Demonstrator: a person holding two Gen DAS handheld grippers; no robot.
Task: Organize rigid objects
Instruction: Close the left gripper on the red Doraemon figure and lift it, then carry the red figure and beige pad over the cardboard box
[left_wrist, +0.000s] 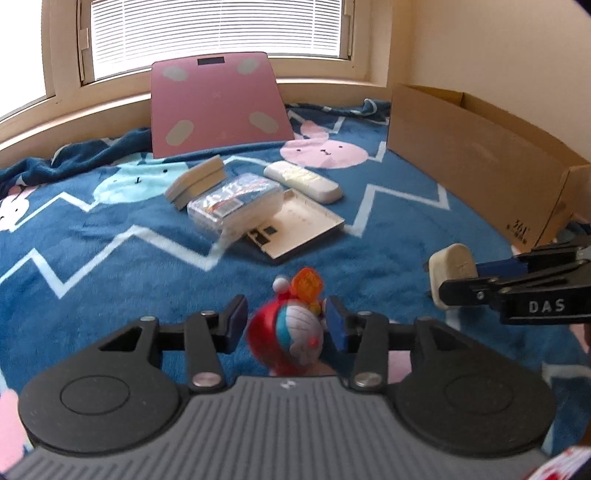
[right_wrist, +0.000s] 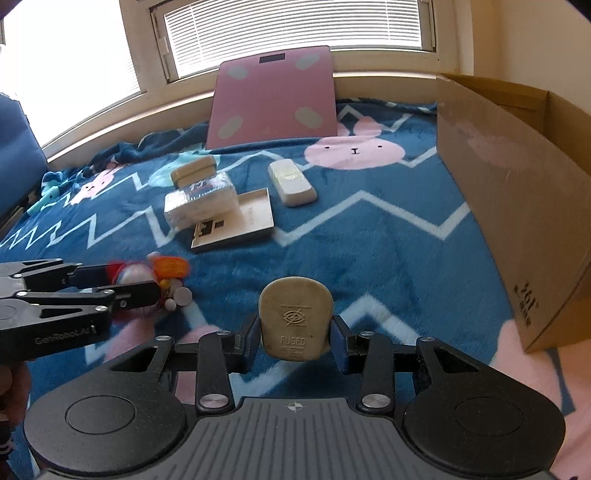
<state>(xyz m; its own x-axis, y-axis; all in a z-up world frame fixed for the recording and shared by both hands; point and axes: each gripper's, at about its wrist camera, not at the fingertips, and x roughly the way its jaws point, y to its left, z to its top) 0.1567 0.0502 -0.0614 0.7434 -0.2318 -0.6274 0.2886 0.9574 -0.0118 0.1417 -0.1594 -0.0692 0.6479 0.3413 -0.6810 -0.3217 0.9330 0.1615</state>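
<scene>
- The left gripper (left_wrist: 288, 325) has its blue pads on either side of a red, white and blue cartoon-cat figurine (left_wrist: 291, 332) with an orange piece on top; from the right wrist view the toy sits clamped between the fingers, lifted off the blanket (left_wrist: 110, 258).
- The right gripper (right_wrist: 293, 332) holds a cream fused electrical plug (right_wrist: 293, 317) upright between its pads, the fingers narrowed onto its sides (the word FUSED faces the camera).
- On the blue bunny-print blanket beyond lie a plastic-wrapped box (left_wrist: 232, 206) resting partly on a flat white tray-like lid (left_wrist: 295, 229), a small beige case (left_wrist: 195, 181) just behind, and a white remote control (left_wrist: 303, 181) nearby.
- A pink bathroom scale (left_wrist: 214, 103) leans against the window sill.
- An open cardboard box (left_wrist: 480, 158) stands at the right edge.
</scene>
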